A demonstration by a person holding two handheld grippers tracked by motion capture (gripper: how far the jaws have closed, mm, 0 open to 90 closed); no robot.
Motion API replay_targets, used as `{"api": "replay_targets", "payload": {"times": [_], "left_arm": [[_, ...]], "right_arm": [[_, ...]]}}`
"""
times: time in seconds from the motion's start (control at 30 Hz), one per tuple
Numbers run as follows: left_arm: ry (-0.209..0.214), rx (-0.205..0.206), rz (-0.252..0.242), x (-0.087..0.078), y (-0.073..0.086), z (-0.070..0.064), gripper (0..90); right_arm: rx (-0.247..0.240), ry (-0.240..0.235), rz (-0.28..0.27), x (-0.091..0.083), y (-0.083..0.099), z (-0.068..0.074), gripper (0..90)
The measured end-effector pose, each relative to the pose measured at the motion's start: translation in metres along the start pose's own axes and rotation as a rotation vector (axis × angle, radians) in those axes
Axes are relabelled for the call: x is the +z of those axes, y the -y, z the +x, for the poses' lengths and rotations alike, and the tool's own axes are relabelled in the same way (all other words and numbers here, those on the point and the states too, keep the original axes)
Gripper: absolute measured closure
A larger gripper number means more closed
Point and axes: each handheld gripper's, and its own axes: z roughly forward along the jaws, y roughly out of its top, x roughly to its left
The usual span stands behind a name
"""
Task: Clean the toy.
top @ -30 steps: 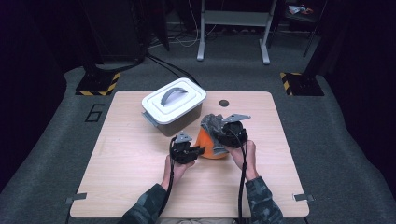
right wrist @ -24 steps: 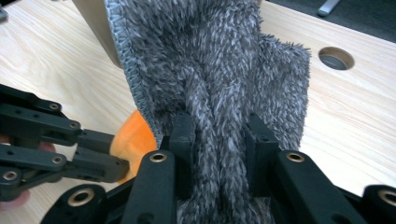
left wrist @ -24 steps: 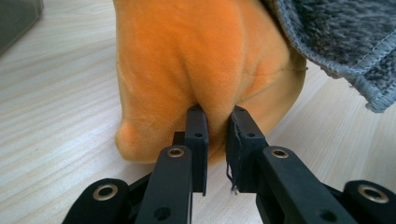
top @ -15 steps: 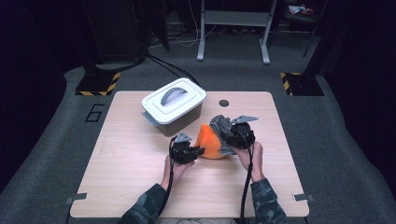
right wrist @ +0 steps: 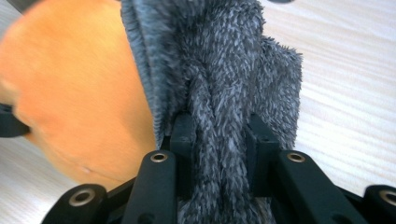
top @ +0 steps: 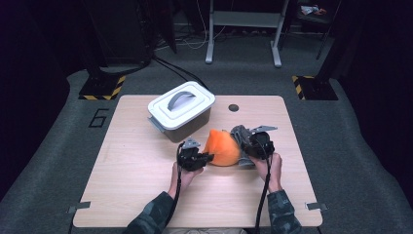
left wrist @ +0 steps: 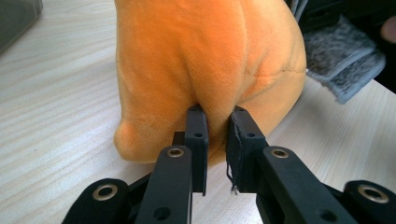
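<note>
The left gripper (left wrist: 215, 116) is pinching a fold of the orange plush toy (top: 222, 146) between nearly closed jaws; the toy is sitting on the wooden table (top: 131, 170), near its middle, between the two hands. The right gripper (right wrist: 219, 126) is clamping a thick bunch of the grey fuzzy cloth (right wrist: 224, 70) — the cloth is pressing against the toy's right side. A white lidded box (top: 181, 109) is standing just behind the toy; a small dark disc (top: 234, 107) is lying beside it.

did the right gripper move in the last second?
Yes. The right gripper, shut on the grey cloth, has drifted right across the table, farther from the white box, exposing more orange plush.
</note>
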Motion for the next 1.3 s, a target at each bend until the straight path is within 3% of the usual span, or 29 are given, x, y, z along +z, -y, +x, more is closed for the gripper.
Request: {"api": "replay_targets", "payload": {"times": [0.27, 0.4, 0.6, 0.67, 0.83, 0.93, 0.97, 1.03, 1.3], "left_arm": [[-0.003, -0.003, 0.001, 0.000, -0.001, 0.001, 79.1], [-0.001, 0.002, 0.002, -0.001, -0.001, 0.001, 79.1], [-0.006, 0.014, 0.000, -0.001, -0.001, -0.001, 79.0], [-0.007, 0.015, 0.000, -0.001, -0.002, -0.001, 79.0], [-0.008, 0.030, 0.000, 0.000, -0.004, -0.005, 79.0], [-0.012, 0.028, 0.003, 0.000, -0.003, -0.005, 79.0], [-0.009, 0.036, 0.005, -0.001, -0.003, -0.003, 79.0], [-0.006, 0.026, 0.001, -0.001, -0.003, -0.002, 79.0], [-0.004, 0.027, 0.002, -0.001, -0.002, -0.002, 79.1]], "right_arm": [[0.028, 0.017, 0.055, 0.013, 0.010, -0.013, 69.6], [0.022, 0.028, 0.025, 0.005, 0.006, -0.013, 69.6], [-0.021, -0.014, -0.047, -0.017, -0.015, 0.006, 69.5], [-0.061, -0.037, -0.057, -0.020, -0.022, 0.015, 69.6], [-0.125, -0.081, -0.073, -0.017, -0.035, 0.038, 69.4], [-0.119, -0.094, -0.069, -0.014, -0.039, 0.048, 69.3], [-0.151, -0.094, -0.071, -0.012, -0.039, 0.047, 69.3], [-0.124, -0.094, -0.064, -0.010, -0.040, 0.049, 69.3], [-0.104, -0.076, -0.052, -0.009, -0.034, 0.036, 69.1]]}}
